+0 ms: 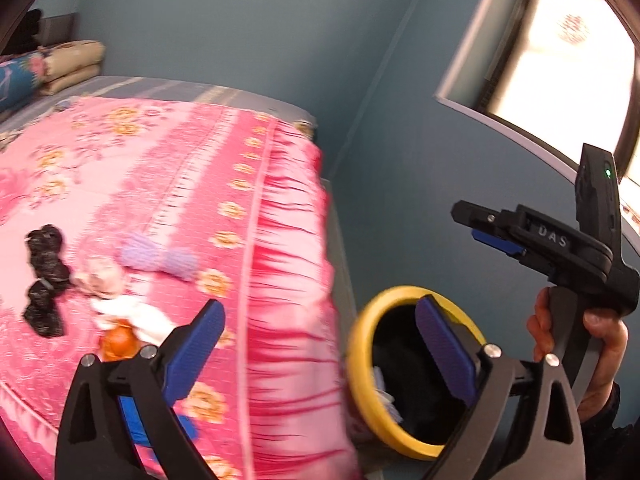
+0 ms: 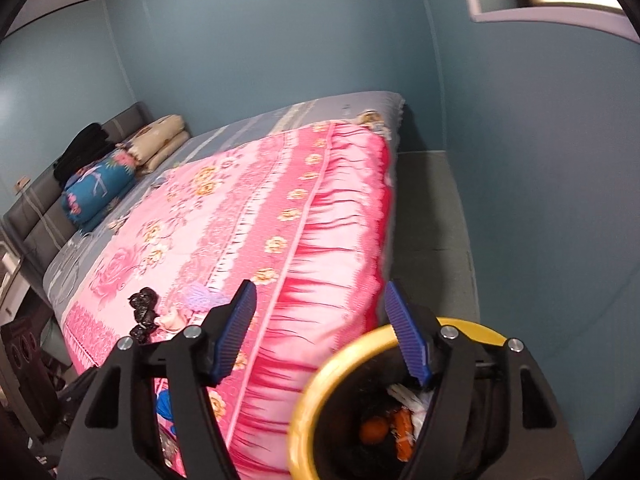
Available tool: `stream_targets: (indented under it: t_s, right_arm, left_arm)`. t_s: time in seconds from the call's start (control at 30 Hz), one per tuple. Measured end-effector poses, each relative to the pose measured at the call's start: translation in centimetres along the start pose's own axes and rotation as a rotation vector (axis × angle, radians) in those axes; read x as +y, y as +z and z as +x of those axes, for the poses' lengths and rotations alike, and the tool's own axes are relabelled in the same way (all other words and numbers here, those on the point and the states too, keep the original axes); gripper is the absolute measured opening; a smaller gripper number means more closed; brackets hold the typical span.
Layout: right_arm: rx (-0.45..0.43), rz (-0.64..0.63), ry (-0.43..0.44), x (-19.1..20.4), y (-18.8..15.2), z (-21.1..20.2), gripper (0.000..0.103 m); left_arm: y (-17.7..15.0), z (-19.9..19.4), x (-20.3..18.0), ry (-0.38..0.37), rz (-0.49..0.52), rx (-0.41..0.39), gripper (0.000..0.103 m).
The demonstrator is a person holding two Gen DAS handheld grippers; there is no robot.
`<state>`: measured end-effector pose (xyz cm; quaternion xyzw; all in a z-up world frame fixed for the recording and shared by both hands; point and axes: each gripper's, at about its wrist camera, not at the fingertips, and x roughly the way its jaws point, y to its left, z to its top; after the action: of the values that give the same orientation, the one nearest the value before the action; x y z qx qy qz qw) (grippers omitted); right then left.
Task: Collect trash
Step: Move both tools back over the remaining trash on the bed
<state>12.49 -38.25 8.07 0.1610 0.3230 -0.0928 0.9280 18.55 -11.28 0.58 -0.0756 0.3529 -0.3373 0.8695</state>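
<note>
Pink quilt (image 1: pixel 168 208): left wrist view; floral, quilted, with a fringe-like red border, spread over the bed and hanging off its edge.
Trash on quilt: crumpled black wrapper (image 1: pixel 43 280), lilac fluffy lump (image 1: pixel 154 258), pale crumpled paper (image 1: pixel 100 276), white tissue (image 1: pixel 134 316) and an orange round thing (image 1: pixel 118 344) lie close together near the left tong finger.
Left tongs (image 1: pixel 320 348): spread wide, nothing between the blue ribbed pads; one finger over the quilt, the other in front of the bin mouth.
Bin (image 1: pixel 360 376): black with a yellow round rim, just beside the bed edge on the floor side; bits of white inside.
Right tongs, seen from the left (image 1: pixel 492 236): held by a hand (image 1: pixel 596 344); raised letters "DAS" on the black body, a small green light lit above. Gap cannot be told from this side.
Window (image 1: pixel 560 60): bright, pale frame, on the blue-grey wall.

Right wrist view
Right tongs (image 2: pixel 320 336): spread wide, holding nothing; right pad touching or just over the yellow rim.
Bin contents: only this view looks down in; an orange round piece (image 2: pixel 374 430), an orange-red wrapper (image 2: pixel 404 432) and white scraps on dark lining.
Bed head: only here; grey padded headboard (image 2: pixel 44 220), blue floral pillow (image 2: pixel 96 192), folded cream blanket (image 2: pixel 162 140), dark clothing (image 2: pixel 84 148).
Trash on quilt: black wrapper and lilac lump show left of the left finger; blurred.
</note>
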Motion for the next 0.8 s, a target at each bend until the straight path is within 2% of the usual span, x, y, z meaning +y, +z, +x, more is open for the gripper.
stream_targets:
  t_s: [0.4,0.6,0.8]
  right_arm:
    - [0.062,-0.159,0.132,10.3,1.0,7.4,0.067]
    - [0.108,-0.214,0.159,14.2,0.6,10.7,0.067]
    - [0.166,-0.249,0.159,16.3,0.0,14.7,0.067]
  left_arm:
    - [2.2,-2.8,10.1,0.199,-0.111,-0.048,0.095]
    - [2.9,-3.6,14.4,0.295,-0.141,-0.058,0.095]
    - [3.7,-3.4,19.1,0.367,-0.191,-0.053,0.095]
